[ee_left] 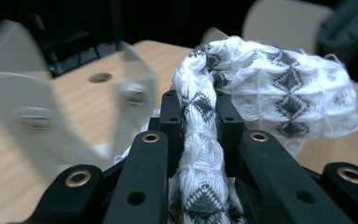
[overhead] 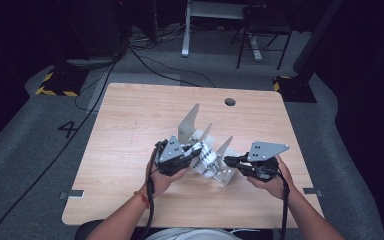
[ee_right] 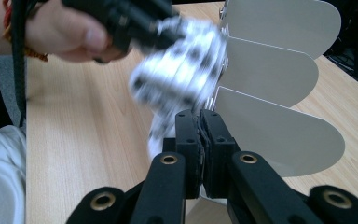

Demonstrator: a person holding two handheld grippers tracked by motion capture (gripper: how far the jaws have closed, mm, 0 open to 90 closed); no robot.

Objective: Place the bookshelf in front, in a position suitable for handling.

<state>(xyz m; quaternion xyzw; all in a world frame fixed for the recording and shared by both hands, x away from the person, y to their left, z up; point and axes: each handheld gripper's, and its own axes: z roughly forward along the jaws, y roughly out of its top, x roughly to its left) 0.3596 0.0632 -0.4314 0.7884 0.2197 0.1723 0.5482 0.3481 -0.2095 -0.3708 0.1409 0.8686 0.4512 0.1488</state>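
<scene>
Left gripper (ee_left: 200,109) clamped on a white knitted cloth with black diamond pattern (ee_left: 279,93), a bunched strand of it pinched between the jaws. Cloth held just above the light wooden table (overhead: 130,150), against a grey metal rack of upright rounded plates (ee_right: 279,79). Right gripper (ee_right: 200,126) jaws pressed together at the rack's base edge, beside the cloth's hanging end.

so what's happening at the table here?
A person works a patterned white sock at a metal rack of upright fins on the table. The left gripper is shut on the sock's edge. The right gripper is closed on the rack's near edge, apparently steadying it. The sock looks draped at a fin, not fully on.
</scene>
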